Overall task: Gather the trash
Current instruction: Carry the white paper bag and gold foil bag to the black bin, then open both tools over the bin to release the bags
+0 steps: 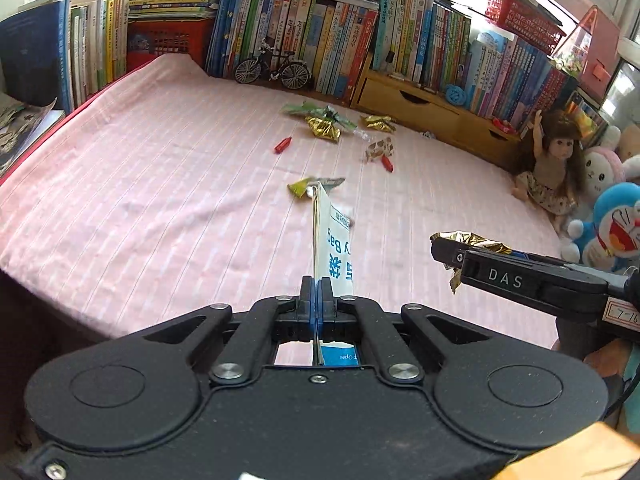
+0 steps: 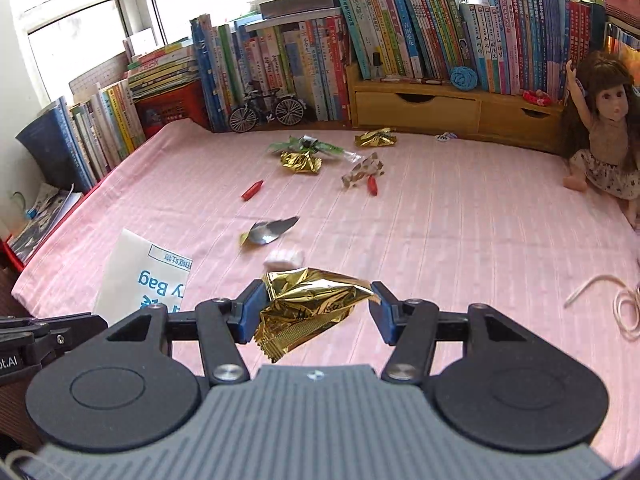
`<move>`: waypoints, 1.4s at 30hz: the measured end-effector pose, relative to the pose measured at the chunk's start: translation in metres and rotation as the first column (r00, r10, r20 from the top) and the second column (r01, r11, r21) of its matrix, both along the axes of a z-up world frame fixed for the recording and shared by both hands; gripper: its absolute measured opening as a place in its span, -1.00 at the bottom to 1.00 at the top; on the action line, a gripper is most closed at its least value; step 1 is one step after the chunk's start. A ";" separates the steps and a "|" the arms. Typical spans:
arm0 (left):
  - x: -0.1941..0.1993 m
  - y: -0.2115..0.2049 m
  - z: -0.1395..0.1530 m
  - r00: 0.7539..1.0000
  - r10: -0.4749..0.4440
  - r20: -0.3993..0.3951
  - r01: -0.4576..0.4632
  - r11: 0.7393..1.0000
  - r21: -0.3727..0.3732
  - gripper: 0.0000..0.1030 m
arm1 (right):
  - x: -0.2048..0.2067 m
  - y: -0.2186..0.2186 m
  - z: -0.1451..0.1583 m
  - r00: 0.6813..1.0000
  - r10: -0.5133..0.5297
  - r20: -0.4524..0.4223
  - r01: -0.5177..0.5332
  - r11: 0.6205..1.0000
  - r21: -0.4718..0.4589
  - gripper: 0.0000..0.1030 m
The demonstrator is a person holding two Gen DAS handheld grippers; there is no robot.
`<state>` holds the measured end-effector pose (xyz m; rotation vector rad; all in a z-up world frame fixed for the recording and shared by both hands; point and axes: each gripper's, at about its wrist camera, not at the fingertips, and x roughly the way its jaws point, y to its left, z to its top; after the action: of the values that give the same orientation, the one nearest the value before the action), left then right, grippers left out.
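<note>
My left gripper (image 1: 317, 292) is shut on the edge of a white paper bag (image 1: 334, 240) with blue print, which stands upright over the pink cloth. The same bag (image 2: 136, 276) shows at the lower left of the right wrist view. A crumpled gold wrapper (image 2: 308, 304) is held above the cloth by my right gripper (image 2: 316, 308), its jaws wide apart and touching the wrapper on both sides. To the right of the bag, the right gripper (image 1: 444, 248) carries the gold wrapper (image 1: 480, 240). Still on the cloth are a silver wrapper (image 2: 272, 232), a white wad (image 2: 284, 258), two more gold wrappers (image 2: 300, 162), a green wrapper (image 2: 304, 146) and two red pieces (image 2: 253, 190).
Rows of books (image 2: 280, 60) line the back and left edges. A model bicycle (image 2: 266, 110) and a wooden drawer unit (image 2: 420, 110) stand at the back. A doll (image 2: 600, 140) sits at the right, with plush toys (image 1: 616, 224) and a cream cord (image 2: 624, 304) nearby.
</note>
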<state>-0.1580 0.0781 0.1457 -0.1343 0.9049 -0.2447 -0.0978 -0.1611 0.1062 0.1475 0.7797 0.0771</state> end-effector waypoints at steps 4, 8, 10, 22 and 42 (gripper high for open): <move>-0.048 0.038 -0.010 0.999 0.023 -0.032 -0.022 0.999 0.038 -0.98 | -0.040 0.035 -0.014 0.999 0.030 -0.030 -0.030 0.999 0.016 0.17; -0.079 0.074 -0.022 0.994 0.071 -0.081 -0.068 0.997 0.049 -0.98 | -0.067 0.071 -0.028 0.993 0.103 -0.066 -0.101 0.995 0.022 0.17; -0.089 0.088 -0.029 0.990 0.091 -0.106 -0.086 0.995 0.054 -0.98 | -0.078 0.087 -0.033 0.985 0.151 -0.080 -0.149 0.988 0.026 0.17; -0.104 0.131 -0.115 0.948 0.197 -0.250 -0.183 0.980 0.080 -0.98 | -0.107 0.153 -0.094 0.917 0.360 -0.172 -0.365 0.931 0.005 0.18; -0.090 0.149 -0.229 0.907 0.293 -0.304 -0.276 0.956 0.096 -0.29 | -0.089 0.181 -0.196 0.855 0.481 -0.196 -0.488 0.873 0.012 0.49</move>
<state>-0.2484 0.2267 -0.0829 -0.2616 1.1952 0.0769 -0.1867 0.0200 -0.0896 -0.0853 0.9996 0.5363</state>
